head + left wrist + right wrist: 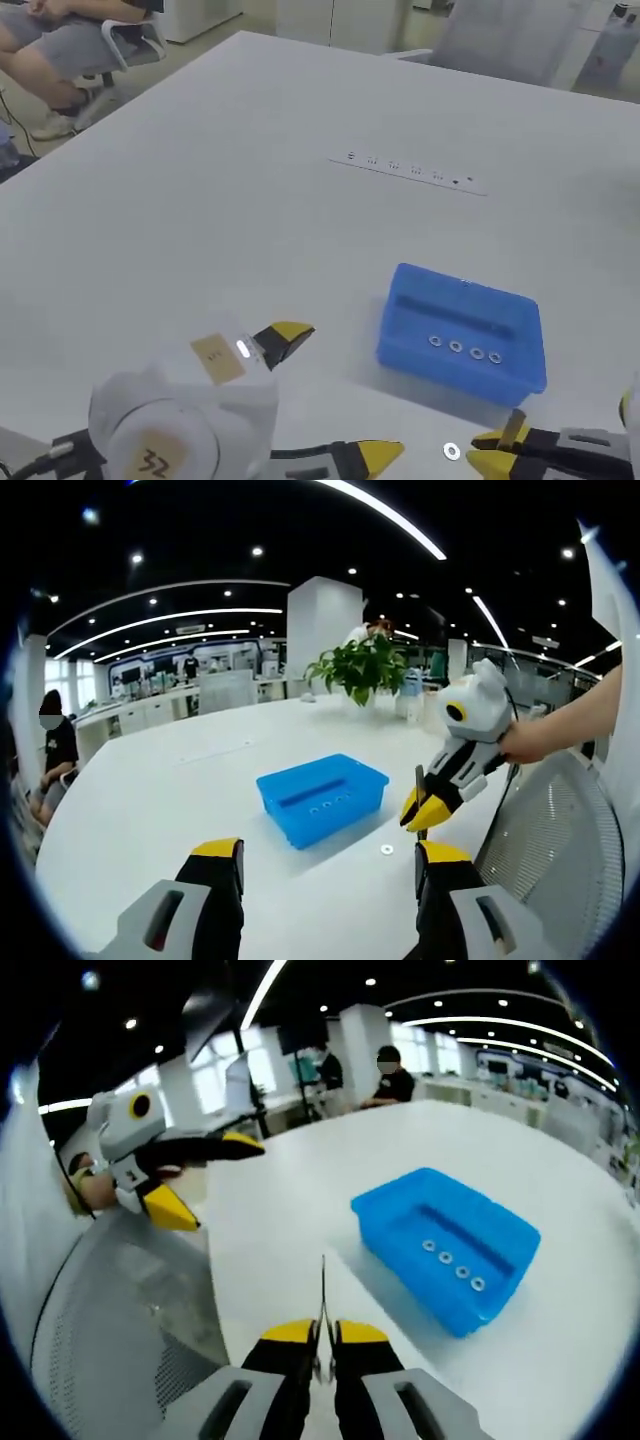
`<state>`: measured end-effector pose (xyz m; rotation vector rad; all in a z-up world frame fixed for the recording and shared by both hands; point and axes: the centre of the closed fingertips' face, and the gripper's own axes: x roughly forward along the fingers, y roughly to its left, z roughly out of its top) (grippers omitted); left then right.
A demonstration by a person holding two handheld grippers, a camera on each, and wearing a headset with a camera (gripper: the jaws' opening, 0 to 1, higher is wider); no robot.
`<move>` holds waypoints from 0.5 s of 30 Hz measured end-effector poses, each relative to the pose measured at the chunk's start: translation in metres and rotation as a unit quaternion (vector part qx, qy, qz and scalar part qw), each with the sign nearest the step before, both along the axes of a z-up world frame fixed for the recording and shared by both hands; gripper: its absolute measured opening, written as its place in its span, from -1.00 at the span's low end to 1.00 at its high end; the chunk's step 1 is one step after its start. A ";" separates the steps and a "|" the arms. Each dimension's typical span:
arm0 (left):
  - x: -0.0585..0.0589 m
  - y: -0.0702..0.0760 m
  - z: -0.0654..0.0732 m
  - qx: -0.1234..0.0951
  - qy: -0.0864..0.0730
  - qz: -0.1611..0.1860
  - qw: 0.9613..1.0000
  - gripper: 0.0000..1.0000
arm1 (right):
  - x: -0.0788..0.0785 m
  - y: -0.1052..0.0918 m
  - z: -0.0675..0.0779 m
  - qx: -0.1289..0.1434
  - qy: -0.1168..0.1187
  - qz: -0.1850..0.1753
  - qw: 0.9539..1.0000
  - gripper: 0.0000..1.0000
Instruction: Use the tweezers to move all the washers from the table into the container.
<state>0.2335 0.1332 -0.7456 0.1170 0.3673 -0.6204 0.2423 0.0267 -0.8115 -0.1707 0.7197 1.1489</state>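
Washers (456, 347) first: counting 4 lying in a row on the floor of the blue container (455, 382), and spotting 1 loose washer (452, 452) sitting flat on the white table (250, 200), just outside the container's near wall.

Judging that last one as light, thin, stiff and slippery metal, hugging the tabletop with hardly any edge to catch. Thinking of pinching across the ring, 1 tweezer tip through the hole and 1 outside the rim, or nipping the rim at a slant. Expecting a skid or a flick under a clumsy squeeze.

Now watching the right gripper (323, 1335), pressing its yellow jaws together on the tweezers (323, 1295), with the thin blade poking out ahead. Not managing to tell spread from closed at the tweezer tips. Seeing the left gripper (330, 855) hanging spread wide, carrying nothing.

Placing the loose washer, in the head view, just beside the right gripper's yellow tips, on the side toward the left gripper, between the 2 grippers. Finding it, in the left gripper view, on the table just under those tips, apart from the tweezers, not touching.

Reckoning 1 washer left to shift, calling for a short drop of the tweezers onto it and then a brief carry over the wall.
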 end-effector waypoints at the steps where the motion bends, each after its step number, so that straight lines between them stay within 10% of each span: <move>1: 0.000 0.000 0.000 -0.001 0.000 0.001 1.000 0.39 | 0.002 -0.002 0.000 0.002 0.001 -0.007 1.000 -0.95; 15: 0.002 0.002 0.000 -0.001 0.000 0.008 1.000 0.39 | 0.034 0.016 0.010 0.081 0.027 -0.076 0.993 -0.93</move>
